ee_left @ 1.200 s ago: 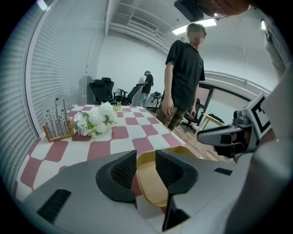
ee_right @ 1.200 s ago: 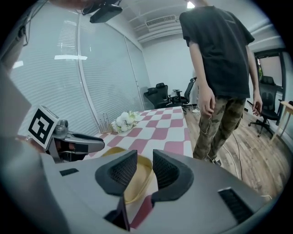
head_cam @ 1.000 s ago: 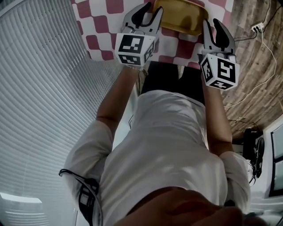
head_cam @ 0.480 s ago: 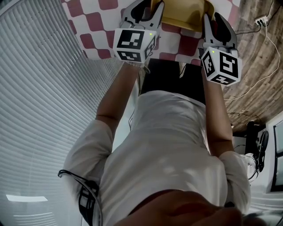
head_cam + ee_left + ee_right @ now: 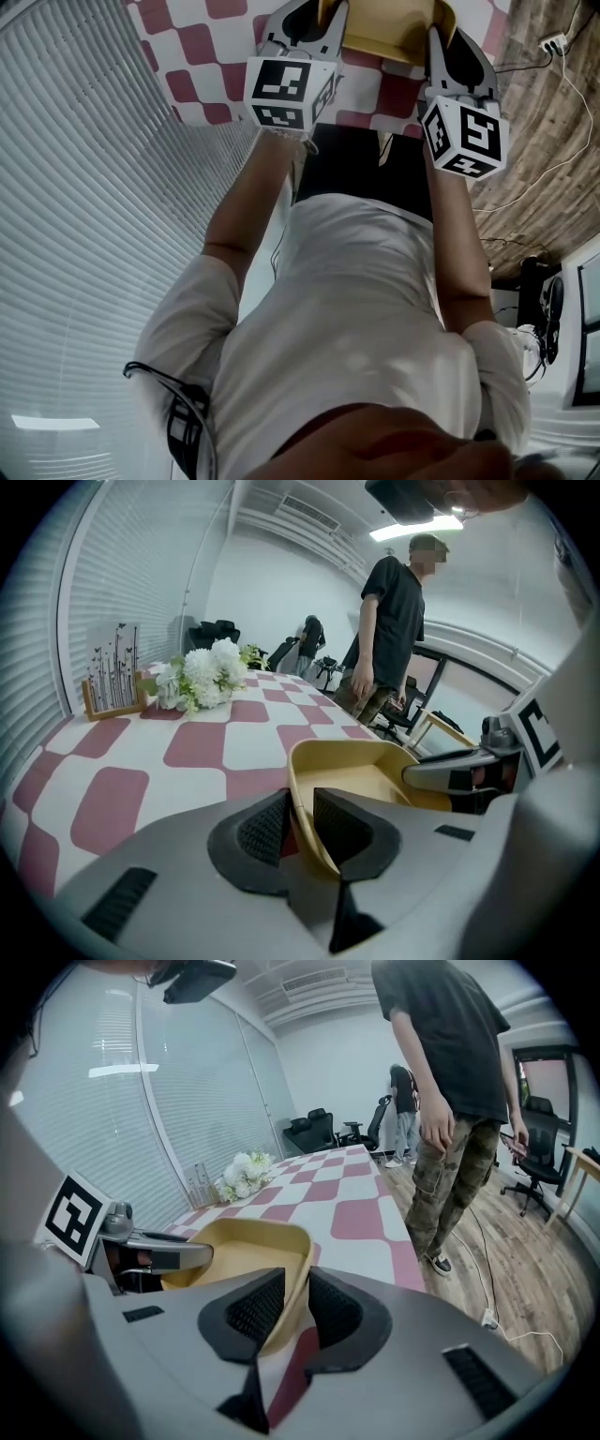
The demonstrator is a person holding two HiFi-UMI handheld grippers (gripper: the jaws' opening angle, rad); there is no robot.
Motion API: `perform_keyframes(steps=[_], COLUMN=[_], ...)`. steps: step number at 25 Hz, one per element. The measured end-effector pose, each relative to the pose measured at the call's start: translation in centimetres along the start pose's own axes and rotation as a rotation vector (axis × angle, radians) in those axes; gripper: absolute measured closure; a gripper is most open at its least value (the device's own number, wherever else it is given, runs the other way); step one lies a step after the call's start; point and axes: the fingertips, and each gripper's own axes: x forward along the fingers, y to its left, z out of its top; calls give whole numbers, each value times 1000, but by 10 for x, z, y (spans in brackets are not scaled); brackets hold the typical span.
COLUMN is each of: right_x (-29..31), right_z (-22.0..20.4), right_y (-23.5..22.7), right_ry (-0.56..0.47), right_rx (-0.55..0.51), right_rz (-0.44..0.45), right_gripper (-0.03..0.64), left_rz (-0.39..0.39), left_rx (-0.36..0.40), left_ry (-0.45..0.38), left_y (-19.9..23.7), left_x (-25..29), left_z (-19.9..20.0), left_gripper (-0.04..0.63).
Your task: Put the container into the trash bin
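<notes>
Container's place: yellow container (image 5: 389, 28) resting on the checkered counter (image 5: 206, 752), near the edge closest to the body and directly ahead of both hands.

Left gripper: left gripper (image 5: 300, 803) straddling the container's left wall, one pad outside and one inside. Jaws narrow and closing, pads seemingly just meeting the wall.

Right gripper: right gripper (image 5: 295, 1288) mirrored on the opposite wall, rim caught between its pads. Jaws likewise narrow and closing, looking to be in contact on both faces.

Key relation: long axis of the container running side to side between the two grippers, one end wall to each. Neither hand nearer than the other. Both point forward and down over the rim, so a level lift depends on raising both ends together.

Step in hand: probably securing a two-handed pinch before lifting off the counter.

Trash bin: in none of the views, so the direction of the carry cannot be judged.

Hazard: standing person (image 5: 450, 1063) on the wooden floor (image 5: 525, 1260) to the right of the counter, possibly in the way of a swing to that side.
</notes>
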Motion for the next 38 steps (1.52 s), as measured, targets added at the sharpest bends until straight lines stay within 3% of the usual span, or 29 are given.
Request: perform_keyframes(steps=[13,29,38], right_x=[-13,-67,-128], right_z=[30,147,212], right_y=[1,18,38], right_ry=[-56,-260,-374], right_rx=[-49,-149,-220], right_rz=[-31,-22,-7], right_gripper=[554,559,563], left_rz=[53,99,122], left_rx=[-25,-6,16], left_ry=[-42,-248,-353], left_y=[-2,-21,-48], left_x=[-19,-81,-142], left_z=[16,127,185], left_gripper=[532,535,535])
